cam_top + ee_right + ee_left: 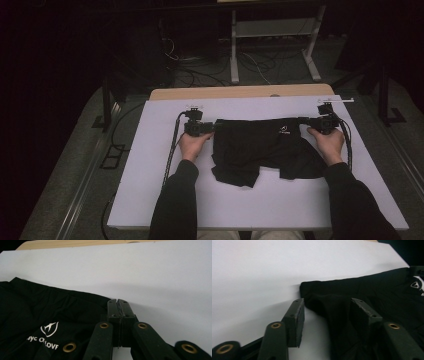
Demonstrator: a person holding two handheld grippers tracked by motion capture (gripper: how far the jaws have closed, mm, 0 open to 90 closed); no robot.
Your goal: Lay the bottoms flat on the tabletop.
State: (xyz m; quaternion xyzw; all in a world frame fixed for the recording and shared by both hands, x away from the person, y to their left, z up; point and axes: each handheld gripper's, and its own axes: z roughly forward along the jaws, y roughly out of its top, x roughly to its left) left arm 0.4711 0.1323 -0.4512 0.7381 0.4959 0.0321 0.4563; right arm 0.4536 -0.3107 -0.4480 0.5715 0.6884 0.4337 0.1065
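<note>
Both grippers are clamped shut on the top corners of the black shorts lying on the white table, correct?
Not quite. The right gripper is clamped shut at its top corner of the black fabric shorts, but the left gripper is open: the left gripper view shows its jaws standing apart, the shorts' corner loose between them on the white table.

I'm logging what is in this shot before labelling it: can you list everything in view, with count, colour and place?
shorts: one pair, black with a small white logo, spread flat mid-table between the two tools.
white sheet: one, white, covering the tabletop.
table: one, light wood, its far edge showing beyond the sheet.
metal stand: one, pale grey, on the floor behind the table.
floor cables: several, dark and white, behind the table.
left tool: one, black, jaws apart around the shorts' waistband corner.
right tool: one, black, shut on the shorts' other corner.
hands: two, dark sleeves, each holding a tool.
</note>
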